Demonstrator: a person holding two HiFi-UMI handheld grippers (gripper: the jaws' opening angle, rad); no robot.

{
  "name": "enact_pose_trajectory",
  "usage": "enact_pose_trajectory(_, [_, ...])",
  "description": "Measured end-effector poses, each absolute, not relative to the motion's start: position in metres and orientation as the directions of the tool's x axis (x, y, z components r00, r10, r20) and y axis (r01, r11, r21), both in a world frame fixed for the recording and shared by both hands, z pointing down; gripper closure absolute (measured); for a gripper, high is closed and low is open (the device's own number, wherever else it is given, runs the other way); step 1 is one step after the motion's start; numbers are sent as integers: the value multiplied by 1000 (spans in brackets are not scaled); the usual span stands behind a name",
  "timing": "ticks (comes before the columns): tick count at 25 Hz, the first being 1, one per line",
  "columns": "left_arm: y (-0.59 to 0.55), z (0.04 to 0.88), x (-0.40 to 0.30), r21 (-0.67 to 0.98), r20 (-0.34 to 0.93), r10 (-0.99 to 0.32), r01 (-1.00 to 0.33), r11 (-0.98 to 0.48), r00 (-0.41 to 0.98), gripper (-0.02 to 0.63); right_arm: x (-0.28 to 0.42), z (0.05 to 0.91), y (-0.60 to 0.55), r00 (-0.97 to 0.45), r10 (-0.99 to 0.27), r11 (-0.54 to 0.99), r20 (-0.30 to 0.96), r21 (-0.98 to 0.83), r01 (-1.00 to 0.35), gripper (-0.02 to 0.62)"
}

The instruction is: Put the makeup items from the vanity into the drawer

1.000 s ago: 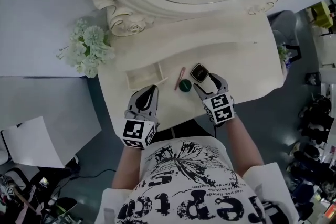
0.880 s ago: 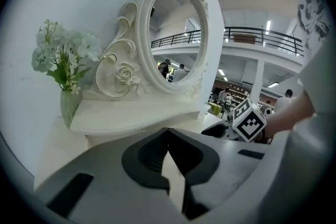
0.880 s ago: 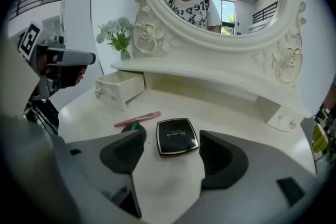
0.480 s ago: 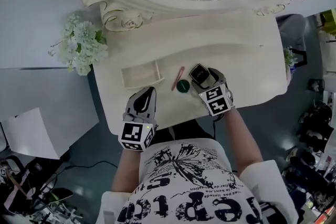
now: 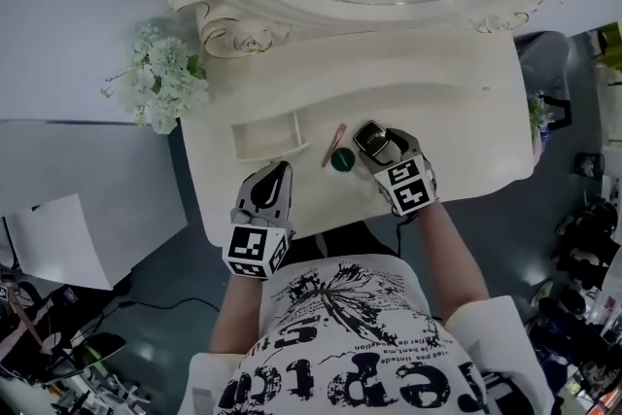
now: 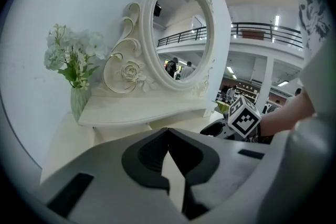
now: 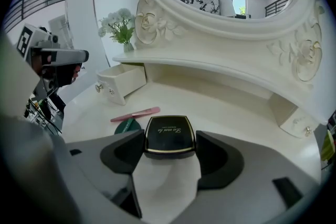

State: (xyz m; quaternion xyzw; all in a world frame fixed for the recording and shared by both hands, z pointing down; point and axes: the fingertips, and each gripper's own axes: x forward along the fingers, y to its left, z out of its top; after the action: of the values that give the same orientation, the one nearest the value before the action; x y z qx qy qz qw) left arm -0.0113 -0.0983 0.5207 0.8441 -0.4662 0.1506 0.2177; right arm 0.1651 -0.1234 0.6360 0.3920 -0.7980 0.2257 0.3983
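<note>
The black compact (image 7: 169, 131) lies unclamped between the right gripper's (image 7: 169, 140) spread fingers, which have just been closing slightly.

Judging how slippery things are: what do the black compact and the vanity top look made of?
Black compact: probably hard plastic; the lid is glossy and catches reflections, and the rim looks gold-toned and metallic.
Vanity top: cream, smooth, with a soft sheen, so painted or lacquered. Likely wood or board, though the core isn't visible.
</note>
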Motion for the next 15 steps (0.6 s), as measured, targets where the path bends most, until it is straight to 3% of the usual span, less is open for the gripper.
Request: enact_pose_trajectory(15, [-86, 471, -69, 171, 384, -806, -893, -417, 450, 586, 77, 539, -142, -540, -486, 690, 687, -77, -720, 275])
